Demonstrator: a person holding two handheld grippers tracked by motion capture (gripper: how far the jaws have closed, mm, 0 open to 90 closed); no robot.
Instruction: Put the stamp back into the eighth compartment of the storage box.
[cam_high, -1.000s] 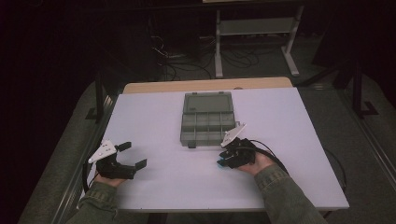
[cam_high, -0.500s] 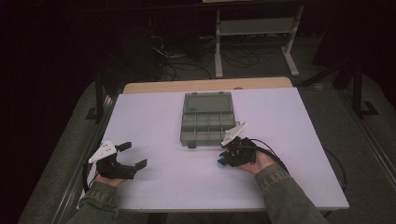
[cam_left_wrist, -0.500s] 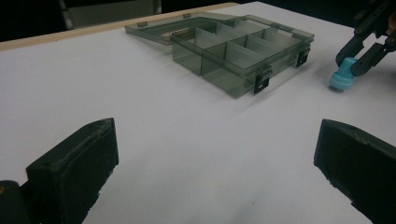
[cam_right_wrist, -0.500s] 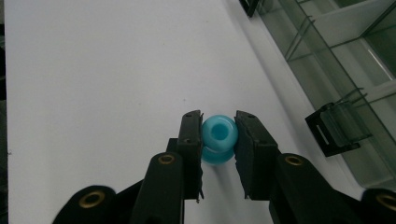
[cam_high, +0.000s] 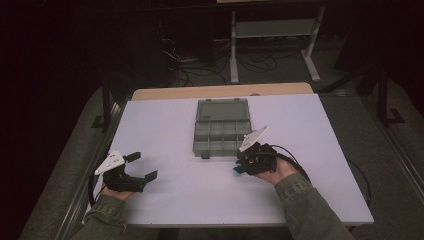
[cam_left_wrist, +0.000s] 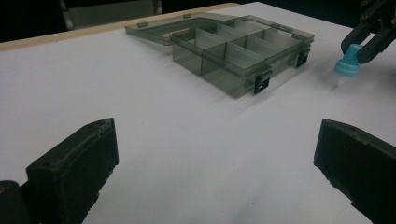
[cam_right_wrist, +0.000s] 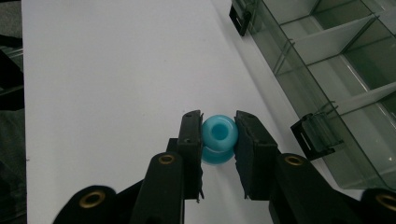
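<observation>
A dim room with cables and a metal stand at the back surrounds my white table (cam_high: 180, 130), where a smoky translucent plastic compartment box (cam_high: 221, 127) lies open, its lid folded flat away from me. My right gripper (cam_right_wrist: 219, 133) has just been closing, and its jaws are now clamped on a small turquoise spool-shaped plastic bead (cam_right_wrist: 219, 138), which sits between the pads with its hole facing up toward the camera, low over the table just off the box's near right corner. From these tongs the box lies just beside and ahead, toward the far left, its latched front wall nearest; the divided cells run in rows behind it. I judge a short lift and carry over that wall is what comes next. My left gripper (cam_high: 137, 166) rests well apart at the table's left edge, jaws spread wide and empty, so the right hand is clearly the nearer one.
</observation>
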